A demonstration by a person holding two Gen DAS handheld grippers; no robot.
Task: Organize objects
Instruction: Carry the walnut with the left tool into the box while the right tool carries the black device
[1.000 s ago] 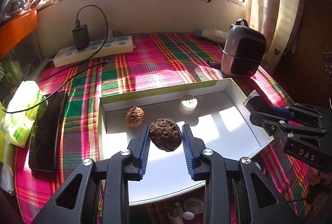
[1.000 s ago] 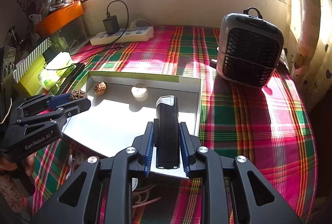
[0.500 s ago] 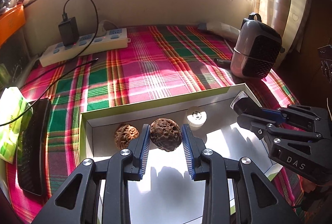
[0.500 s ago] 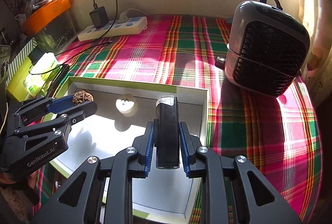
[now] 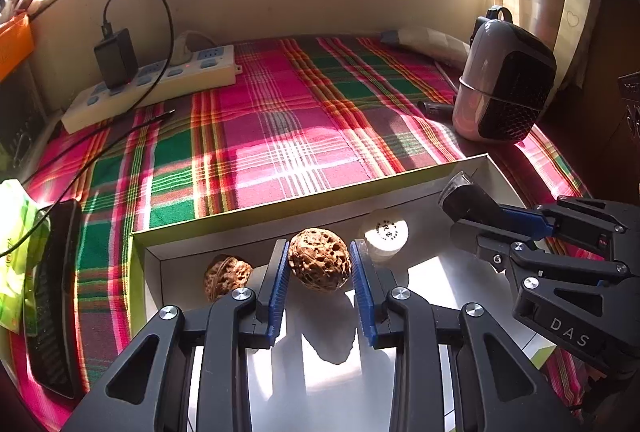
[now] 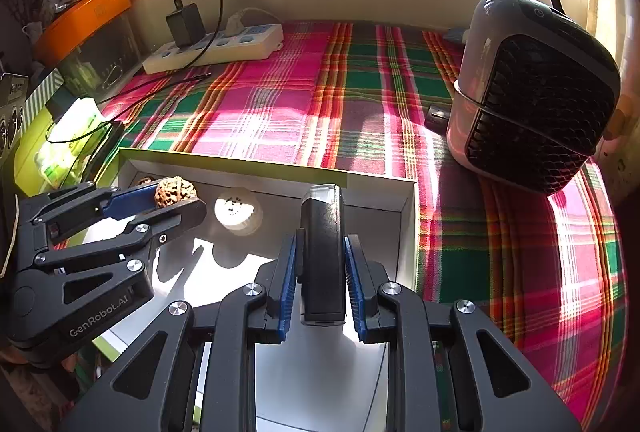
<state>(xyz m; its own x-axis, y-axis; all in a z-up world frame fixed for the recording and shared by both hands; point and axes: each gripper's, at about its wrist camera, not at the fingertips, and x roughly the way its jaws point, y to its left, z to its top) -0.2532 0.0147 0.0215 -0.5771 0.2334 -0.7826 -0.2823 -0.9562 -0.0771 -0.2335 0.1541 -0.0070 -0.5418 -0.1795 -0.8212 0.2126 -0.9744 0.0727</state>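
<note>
Sunlit plaid cloth covers the desk under our shallow white box (image 5: 304, 201). Our left tool (image 5: 319, 270) is clamped on a walnut (image 5: 318, 259), hard, light and knobbly, so the ridged pads bite well across its middle. Our right tool (image 6: 320, 274) grips a black lighter-like case (image 6: 322, 252) at its flat sides; probably smooth, apt to slip.
</note>
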